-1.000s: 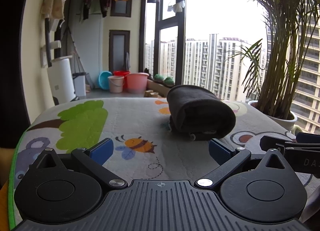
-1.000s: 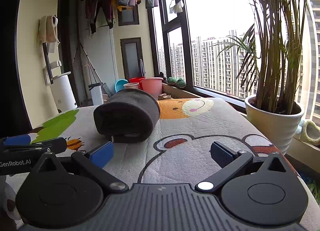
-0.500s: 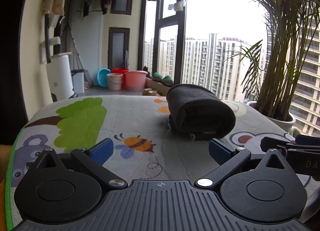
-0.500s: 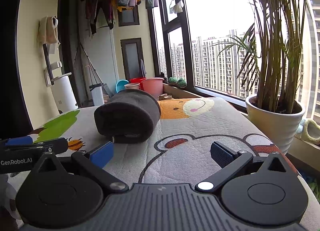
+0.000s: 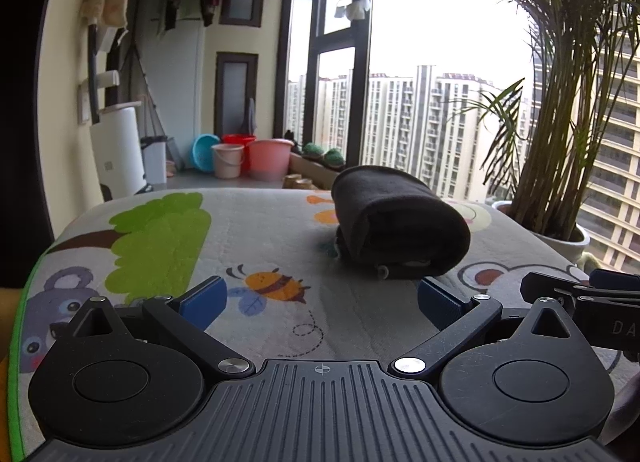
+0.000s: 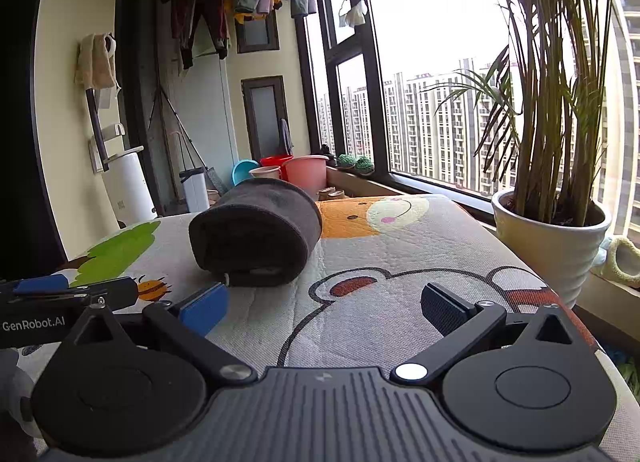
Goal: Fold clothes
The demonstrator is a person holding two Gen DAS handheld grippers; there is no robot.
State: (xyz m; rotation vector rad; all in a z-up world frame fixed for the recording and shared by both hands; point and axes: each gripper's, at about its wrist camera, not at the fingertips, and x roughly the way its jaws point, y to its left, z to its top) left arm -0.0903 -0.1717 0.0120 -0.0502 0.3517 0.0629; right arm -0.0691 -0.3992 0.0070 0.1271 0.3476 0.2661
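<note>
The surface was covered with a soft quilted mat with cartoon pictures on it: a green tree, a little bee and a big bear face. Closest to the cameras, the left gripper sat low over the mat with its jaws spread wide and nothing between them, right above the bee. The right gripper sat beside it over the bear face, and its jaws were spread wide and empty too. Each gripper showed at the edge of the other's view, so they were side by side. A bit farther on lay the dark grey folded garment, folded into a thick, round bundle. It rested on the mat by itself, just past the tips of both grippers, and neither one touched it. Next to the surface, on the right, a tall potted palm stood in a white pot. Farther back, pink and red buckets and a blue basin stood on the floor by a big window. Clothes hung up high near the ceiling, and tall apartment blocks showed outside.
</note>
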